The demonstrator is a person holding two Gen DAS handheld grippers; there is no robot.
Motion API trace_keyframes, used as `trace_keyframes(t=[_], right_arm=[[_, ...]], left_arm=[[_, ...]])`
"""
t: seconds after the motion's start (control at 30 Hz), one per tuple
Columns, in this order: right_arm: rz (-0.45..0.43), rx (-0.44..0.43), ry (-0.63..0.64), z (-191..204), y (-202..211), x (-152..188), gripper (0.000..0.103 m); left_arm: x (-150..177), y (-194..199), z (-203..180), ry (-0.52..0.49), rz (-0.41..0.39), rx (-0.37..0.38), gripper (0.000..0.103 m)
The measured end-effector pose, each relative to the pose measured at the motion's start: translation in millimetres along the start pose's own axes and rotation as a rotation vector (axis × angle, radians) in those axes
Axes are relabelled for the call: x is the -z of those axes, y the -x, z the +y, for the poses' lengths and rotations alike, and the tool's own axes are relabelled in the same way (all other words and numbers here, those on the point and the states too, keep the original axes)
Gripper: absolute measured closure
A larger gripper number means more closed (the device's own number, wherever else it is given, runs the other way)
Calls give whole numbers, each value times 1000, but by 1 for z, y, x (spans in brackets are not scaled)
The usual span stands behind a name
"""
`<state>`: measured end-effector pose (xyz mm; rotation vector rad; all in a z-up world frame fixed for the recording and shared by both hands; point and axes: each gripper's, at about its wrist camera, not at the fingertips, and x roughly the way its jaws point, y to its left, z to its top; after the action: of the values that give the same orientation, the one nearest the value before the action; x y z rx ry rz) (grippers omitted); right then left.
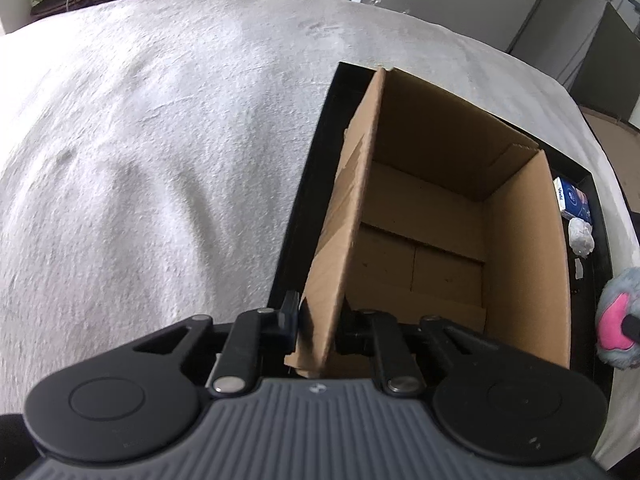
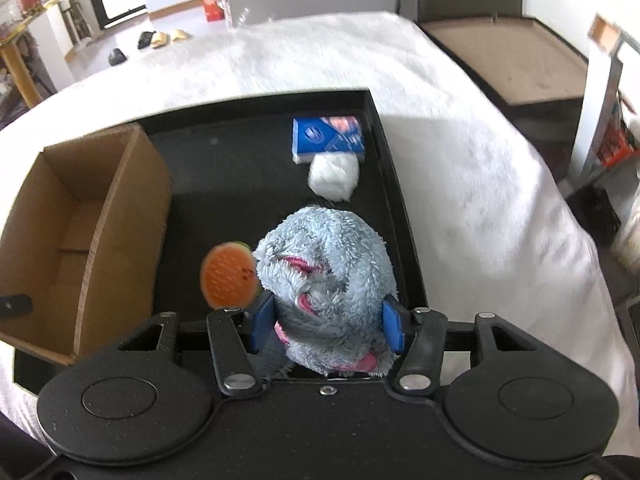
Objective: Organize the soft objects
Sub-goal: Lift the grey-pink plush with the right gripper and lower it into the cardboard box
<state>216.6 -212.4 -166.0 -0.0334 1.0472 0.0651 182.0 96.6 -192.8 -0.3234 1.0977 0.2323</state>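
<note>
Tray on worktop. In tray: box at 9 o'clock; packet at 1 o'clock; wad just before packet.

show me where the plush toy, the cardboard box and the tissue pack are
plush toy [image 2: 324, 264]: right wrist view, its fluffy blue body
cardboard box [image 1: 528, 240]: left wrist view, its inner right wall
tissue pack [image 2: 328, 138]: right wrist view, its blue top face
</note>
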Motion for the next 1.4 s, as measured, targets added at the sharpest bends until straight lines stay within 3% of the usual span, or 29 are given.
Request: trace_keyframes(t=[0.57, 1.03, 1.4], right_arm=[[-103, -91, 110, 74, 47, -26, 50], [-120, -157, 185, 148, 48, -34, 50], [-113, -202, 209, 182, 34, -40, 49]], left_arm=[[3, -7, 7, 41, 70, 72, 85], [3, -8, 19, 77, 73, 122, 84], [0, -8, 28, 118, 80, 146, 84]])
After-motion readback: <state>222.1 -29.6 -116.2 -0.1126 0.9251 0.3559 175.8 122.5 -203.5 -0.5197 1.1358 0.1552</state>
